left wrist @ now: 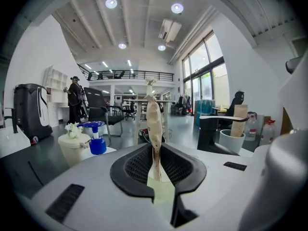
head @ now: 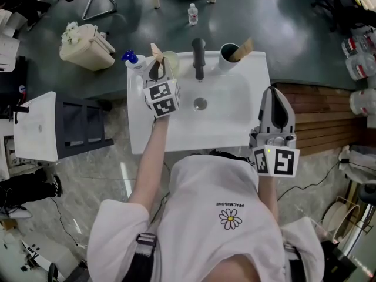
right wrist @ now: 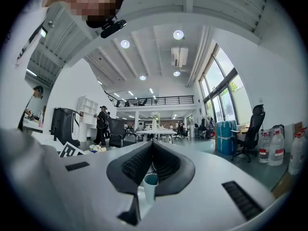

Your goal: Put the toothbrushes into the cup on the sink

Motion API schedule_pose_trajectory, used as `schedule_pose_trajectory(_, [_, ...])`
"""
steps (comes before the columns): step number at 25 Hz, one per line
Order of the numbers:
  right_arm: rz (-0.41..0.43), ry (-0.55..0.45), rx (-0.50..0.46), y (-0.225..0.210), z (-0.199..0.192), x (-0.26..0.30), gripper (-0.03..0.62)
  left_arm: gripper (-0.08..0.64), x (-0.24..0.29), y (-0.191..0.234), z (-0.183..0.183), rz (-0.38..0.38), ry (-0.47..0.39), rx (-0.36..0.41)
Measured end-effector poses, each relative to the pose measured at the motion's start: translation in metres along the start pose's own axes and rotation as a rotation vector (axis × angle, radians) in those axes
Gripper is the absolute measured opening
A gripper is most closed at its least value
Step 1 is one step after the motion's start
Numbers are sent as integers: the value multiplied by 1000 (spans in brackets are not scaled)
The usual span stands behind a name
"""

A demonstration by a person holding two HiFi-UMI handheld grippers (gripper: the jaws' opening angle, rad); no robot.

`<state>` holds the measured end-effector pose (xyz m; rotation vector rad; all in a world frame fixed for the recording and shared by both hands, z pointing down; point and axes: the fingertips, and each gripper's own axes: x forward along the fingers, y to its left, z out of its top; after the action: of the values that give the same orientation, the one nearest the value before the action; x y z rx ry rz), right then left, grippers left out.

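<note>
Grippers both closed. The left gripper [head: 157, 69] hangs over the back left corner of the white rectangular sink [head: 235, 122], just left of the black faucet [head: 198, 57]. Its jaws are clamped on a toothbrush with a pale green handle and a brown paper sleeve [left wrist: 154, 124]. The sleeved end stands upright beyond the jaw tips, and the handle runs back between the pads.

The white round cup [head: 228, 56] stands at the back rim of the sink, just right of the faucet. A second brown paper-sleeved toothbrush [head: 242, 49] already leans in it. The left gripper view shows the same cup [left wrist: 230, 139] off to the right, apart from the held toothbrush.

The right gripper [head: 274, 96] sits over the sink's right front edge, well apart from the cup. In the right gripper view its jaw tips [right wrist: 153, 146] meet, and a short whitish stub with a teal end [right wrist: 150, 187] sits low between the pads. What that stub belongs to cannot be told.

A blue pump bottle [head: 130, 57] stands at the sink's back left corner, beside the left gripper. A cream bin topped with white flowers [head: 87, 46] sits on the floor beyond.
</note>
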<state>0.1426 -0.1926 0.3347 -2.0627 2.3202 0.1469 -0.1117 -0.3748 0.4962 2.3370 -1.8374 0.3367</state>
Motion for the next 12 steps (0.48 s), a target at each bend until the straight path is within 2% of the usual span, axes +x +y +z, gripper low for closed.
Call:
schedule_pose_trajectory(5, [14,-8,-1,2,2,1,11,69,-3,4,15,3,-48,-13])
schedule_pose_trajectory(12, [35,-7,-1,10,-1,4,11,89,-23,20,66,42,-181,16])
